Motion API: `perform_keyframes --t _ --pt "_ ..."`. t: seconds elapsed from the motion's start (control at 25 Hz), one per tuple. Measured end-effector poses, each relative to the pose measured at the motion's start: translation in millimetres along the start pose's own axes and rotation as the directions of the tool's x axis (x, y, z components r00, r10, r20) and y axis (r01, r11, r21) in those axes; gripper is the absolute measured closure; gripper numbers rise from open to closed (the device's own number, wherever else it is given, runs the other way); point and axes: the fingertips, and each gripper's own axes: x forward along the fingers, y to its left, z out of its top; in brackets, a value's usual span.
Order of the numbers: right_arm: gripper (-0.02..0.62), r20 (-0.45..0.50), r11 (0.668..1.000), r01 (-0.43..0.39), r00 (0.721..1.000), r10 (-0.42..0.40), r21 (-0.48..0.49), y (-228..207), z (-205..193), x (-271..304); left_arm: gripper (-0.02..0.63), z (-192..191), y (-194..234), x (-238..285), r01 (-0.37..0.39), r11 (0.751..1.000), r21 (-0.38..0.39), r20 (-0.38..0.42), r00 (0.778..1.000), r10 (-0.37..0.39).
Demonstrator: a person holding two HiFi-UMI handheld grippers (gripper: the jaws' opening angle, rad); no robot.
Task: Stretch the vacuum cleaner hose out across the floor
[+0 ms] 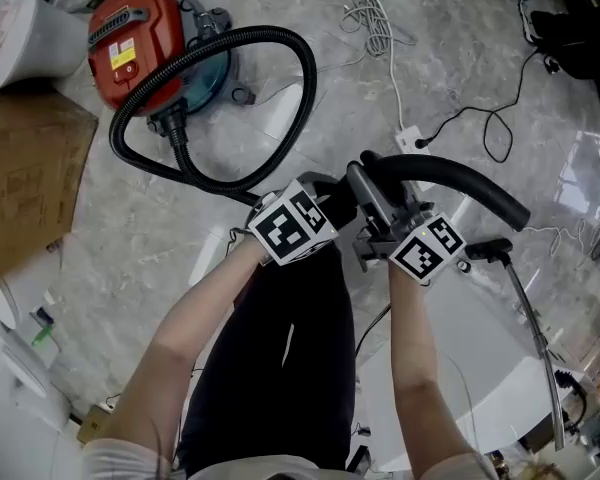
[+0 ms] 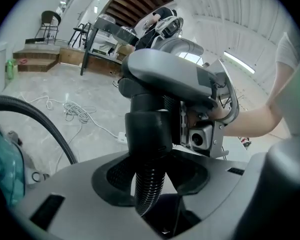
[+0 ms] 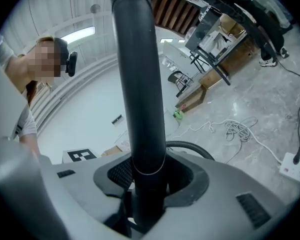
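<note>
The red canister vacuum cleaner (image 1: 135, 43) stands on the floor at the far left. Its black ribbed hose (image 1: 305, 63) runs from it in a wide loop back to my grippers. My left gripper (image 1: 335, 206) is shut on the ribbed hose (image 2: 149, 186) just below its thick black cuff (image 2: 147, 126). My right gripper (image 1: 385, 218) sits close beside it, its jaws clamped on the smooth curved handle tube (image 3: 140, 109). That black handle (image 1: 460, 180) bends off to the right, with a thin metal wand (image 1: 535, 338) below it. The left gripper view also shows the right gripper (image 2: 205, 129).
A coiled white cable (image 1: 370, 13) and a white power strip (image 1: 412, 140) with a black lead (image 1: 490, 128) lie on the marble floor ahead. Flat cardboard (image 1: 25, 178) lies at the left. White clutter sits at the lower left and lower right.
</note>
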Motion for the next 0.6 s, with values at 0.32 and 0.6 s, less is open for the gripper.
perform_keyframes --t 0.32,0.6 --pt "0.425 -0.007 1.000 -0.004 1.000 0.005 0.020 75 21 -23 0.421 14 -58 -57 0.019 1.000 0.001 0.011 1.000 -0.019" --pt "0.425 -0.014 1.000 0.003 1.000 -0.003 0.001 135 51 -35 0.422 40 -101 -105 0.047 0.999 0.013 0.050 0.998 -0.048"
